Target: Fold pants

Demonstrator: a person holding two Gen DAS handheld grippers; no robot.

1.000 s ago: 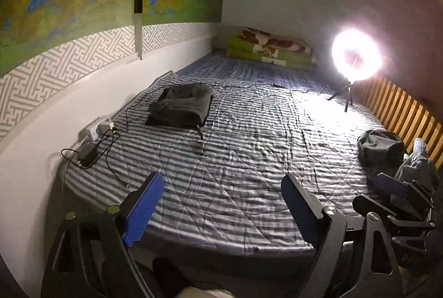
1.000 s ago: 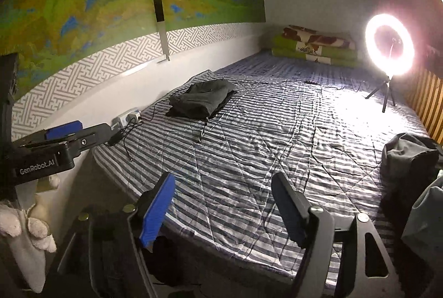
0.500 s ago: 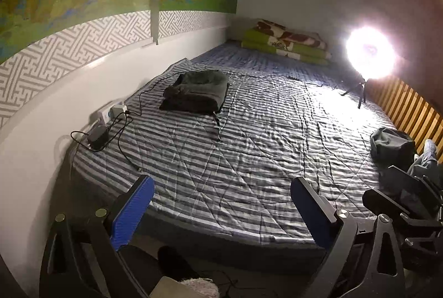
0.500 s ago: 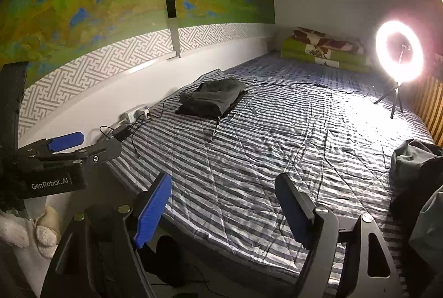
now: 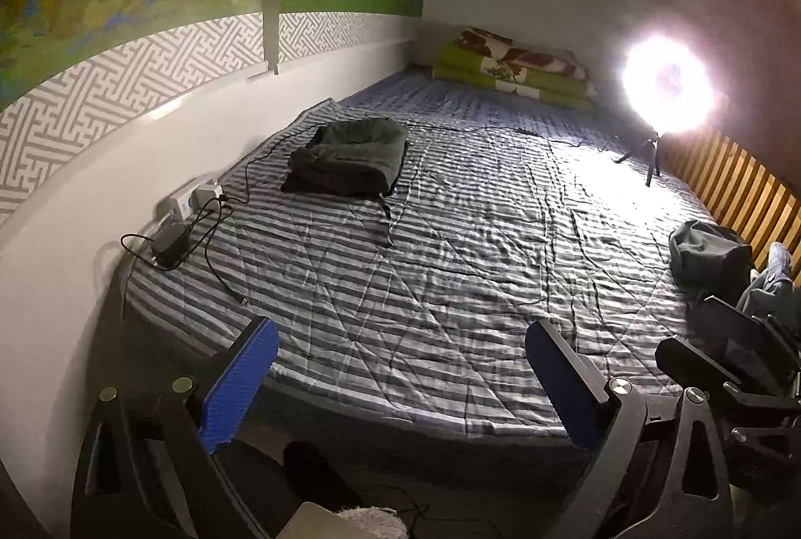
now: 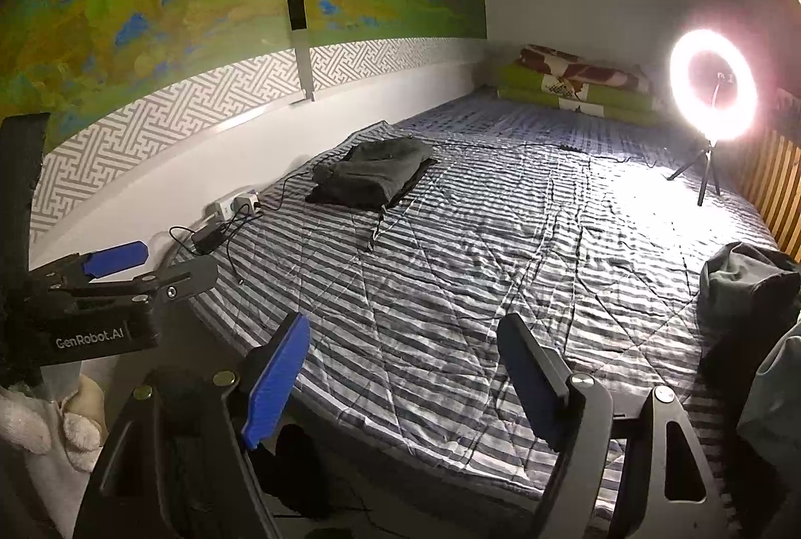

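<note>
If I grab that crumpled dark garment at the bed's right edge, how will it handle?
The dark garment lies slumped in soft creases, so it will probably drape and sag from one pinch. It looks like light cloth. Bunched as it is, hidden layers may drag along the striped cover.

A lit ring light (image 6: 713, 85) stands on the striped bed cover (image 6: 475, 268) near green folded bedding (image 6: 575, 90).

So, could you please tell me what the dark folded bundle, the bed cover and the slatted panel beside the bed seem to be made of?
Dark folded bundle: soft matte fabric, likely heavy cotton; it slumps in thick folds.
Bed cover: thin quilted textile, slightly shiny; striped, creased, with diagonal stitch lines.
Slatted panel: looks like wood, warm orange-brown slats; too dim to confirm.
</note>
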